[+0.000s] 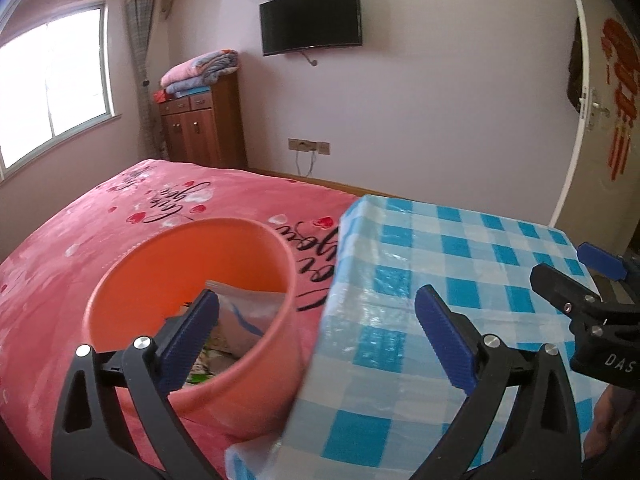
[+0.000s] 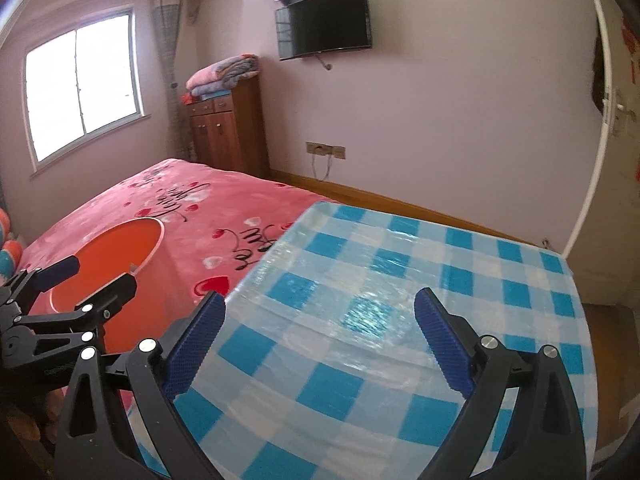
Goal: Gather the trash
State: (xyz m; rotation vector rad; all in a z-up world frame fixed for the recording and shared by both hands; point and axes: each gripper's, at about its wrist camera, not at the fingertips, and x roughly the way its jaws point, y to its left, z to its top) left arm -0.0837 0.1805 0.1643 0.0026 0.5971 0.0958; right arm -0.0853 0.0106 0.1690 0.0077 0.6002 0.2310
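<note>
Left wrist view: the left tool [image 1: 316, 334] hangs with its two blue pads spread wide, nothing between them and nothing touched.
Left tool's place: its left finger [image 1: 192, 344] stands over the mouth of the orange bin [image 1: 132, 280], its right finger [image 1: 444, 340] over the checked table [image 1: 460, 240]; the bin's wall and the table edge lie in the gap between them, lower down.
Right tool, seen from the left: the right tool [image 1: 576, 268] shows at the right edge, over the table, its fingers apart and empty.
Right wrist view: the right tool [image 2: 320, 340] is wide open over the table [image 2: 400, 260], holding nothing; no pad touches the cloth.
Left tool, seen from the right: the left tool [image 2: 96, 276] reaches in from the left edge, over the bin [image 2: 116, 248].
Trash: a clear plastic bag [image 1: 248, 308] and printed wrappers [image 1: 208, 356] lie inside the bin, partly hidden by the left finger.
Bin: it stands on the pink bedspread [image 1: 100, 220], just beside the table's left edge.
Table: covered with a blue and white checked plastic cloth, bare where it shows.
Around: a wall television [image 2: 324, 22], a wooden cabinet [image 2: 228, 136] with folded blankets [image 2: 224, 72] on top, a window [image 2: 80, 88], and a door [image 1: 608, 120] at the right.
</note>
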